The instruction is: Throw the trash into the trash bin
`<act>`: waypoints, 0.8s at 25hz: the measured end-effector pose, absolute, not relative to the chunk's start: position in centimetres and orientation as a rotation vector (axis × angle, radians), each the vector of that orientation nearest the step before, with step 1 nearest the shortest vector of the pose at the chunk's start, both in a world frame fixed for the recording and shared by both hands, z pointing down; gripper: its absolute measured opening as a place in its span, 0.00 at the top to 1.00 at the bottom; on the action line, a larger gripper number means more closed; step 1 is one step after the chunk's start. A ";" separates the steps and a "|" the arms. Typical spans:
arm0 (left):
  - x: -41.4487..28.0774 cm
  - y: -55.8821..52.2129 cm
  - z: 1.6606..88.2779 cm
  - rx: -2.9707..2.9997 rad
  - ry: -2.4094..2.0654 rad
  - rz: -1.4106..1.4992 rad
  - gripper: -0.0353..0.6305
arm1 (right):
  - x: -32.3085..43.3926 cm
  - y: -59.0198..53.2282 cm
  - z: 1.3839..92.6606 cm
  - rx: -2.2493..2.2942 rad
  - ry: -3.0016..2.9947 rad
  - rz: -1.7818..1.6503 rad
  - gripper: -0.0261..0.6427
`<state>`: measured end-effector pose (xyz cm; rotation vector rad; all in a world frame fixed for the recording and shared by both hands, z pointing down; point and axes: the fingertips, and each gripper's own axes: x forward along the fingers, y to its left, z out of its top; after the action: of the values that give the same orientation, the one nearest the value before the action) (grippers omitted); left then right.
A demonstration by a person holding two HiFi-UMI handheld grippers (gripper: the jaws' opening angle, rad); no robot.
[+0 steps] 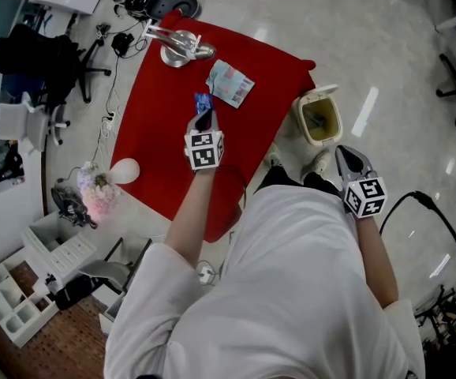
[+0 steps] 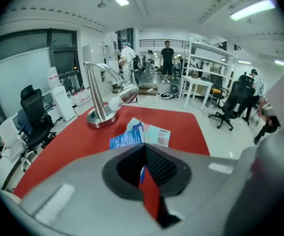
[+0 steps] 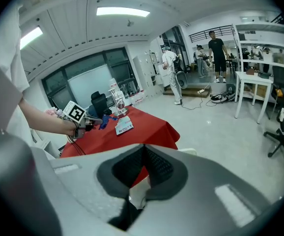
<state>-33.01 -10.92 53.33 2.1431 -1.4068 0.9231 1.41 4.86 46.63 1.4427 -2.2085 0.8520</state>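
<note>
Pinching a crinkly blue wrapper (image 1: 203, 101) in the left tongs (image 1: 203, 115), ribbed black pads clamped flat together on its edge, glossy film poking out past the tips. Holding it up clear of the red cloth (image 1: 157, 133), roughly over the middle of the table. Carrying the right tongs (image 1: 346, 156) closed as well, pads meeting with nothing between them, out to the side, just beside the trash bin (image 1: 301, 118) and not touching it. Looking down into that bin now: cream plastic, rounded-square mouth, open at the top, standing on the glossy pale floor just off the cloth's right corner. Spotting a second bit of trash, a flat pale-blue and pink packet (image 1: 229, 84), lying on the cloth just beyond the held wrapper, corners a little curled. Sharing the cloth, farther back, with a shiny metal stand (image 1: 177, 50), round base and bent arm. Showing a white cube with black square markers on each tool, and smooth grey shells around both sets of jaws.
</note>
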 end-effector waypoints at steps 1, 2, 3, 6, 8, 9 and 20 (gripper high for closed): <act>-32.2 -10.5 52.9 2.158 -1.398 0.917 0.94 | 1.7 5.2 46.7 1.444 -2.210 0.854 0.96; -31.3 -10.1 52.5 2.175 -1.384 0.915 0.94 | 2.0 5.4 46.7 1.446 -2.211 0.857 0.96; -30.3 -9.6 52.1 2.191 -1.368 0.916 0.94 | 2.3 5.7 46.7 1.449 -2.212 0.859 0.96; -27.4 -8.3 51.4 2.237 -1.320 0.930 0.94 | 3.3 6.6 46.7 1.459 -2.213 0.868 0.96; -25.5 -7.5 51.4 2.260 -1.288 0.937 0.94 | 4.3 7.4 46.8 1.470 -2.210 0.876 0.96; -24.5 -7.1 51.5 2.269 -1.270 0.941 0.94 | 4.9 7.8 46.9 1.477 -2.206 0.880 0.96; -11.0 -1.6 52.5 2.397 -0.971 1.021 0.94 | 10.8 11.7 48.7 1.567 -2.143 0.986 0.96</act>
<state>-10.97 -1.60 52.51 2.3968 -0.9712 1.0205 10.84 11.74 48.69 1.5666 -2.1429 0.9860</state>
